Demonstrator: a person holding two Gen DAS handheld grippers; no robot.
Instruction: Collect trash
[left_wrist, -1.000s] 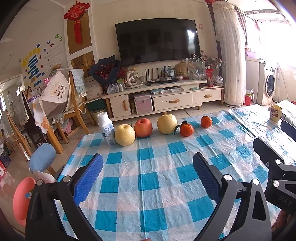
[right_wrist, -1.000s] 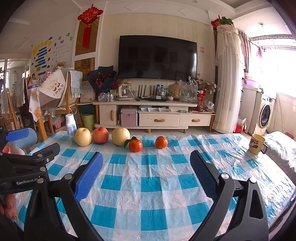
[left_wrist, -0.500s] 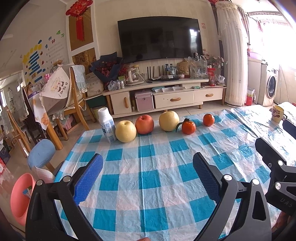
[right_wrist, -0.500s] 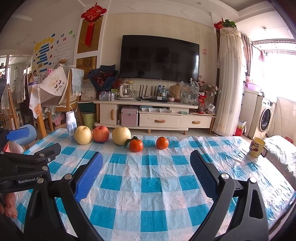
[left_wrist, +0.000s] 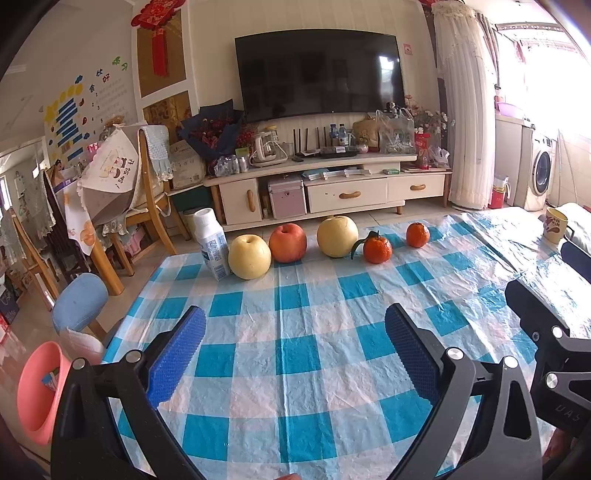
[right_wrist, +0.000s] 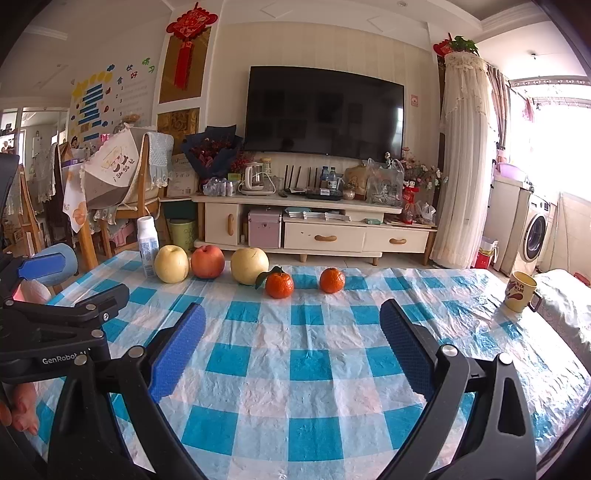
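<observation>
A: Where is the trash? Looks like the white plastic bottle with the blue-printed label (left_wrist: 211, 243), standing at the far left corner of the table, touching or just beside the pale yellow round pear (left_wrist: 249, 257).

B: Agreed. Probably empty, so light and easy to tip; smooth plastic, likely a bit slippery, walls apt to give under a squeeze. Best taken around the body below the cap, pads flat on the label.

A: State of the tongs?

B: Left gripper (left_wrist: 293, 349) spread wide, nothing between the blue ribbed pads (left_wrist: 176, 355). Right gripper (right_wrist: 291, 347) equally wide and empty. Both low over the near edge, well apart from the bottle.

A: And the surface?

B: Crinkled blue-and-white checked plastic cloth (left_wrist: 295, 354) over the table, possibly slick. Along the far edge, a row: red apple (left_wrist: 287, 242), second pale pear (left_wrist: 337, 236), two small orange mandarins (left_wrist: 377, 249). Yellow printed mug (right_wrist: 520, 291) near the right edge.

A: The room?

B: Living room, black television (right_wrist: 325, 110) above a cream cabinet (right_wrist: 314, 225). Pink plastic bin (left_wrist: 38, 391) on the floor past the left edge, likely the drop point.
</observation>
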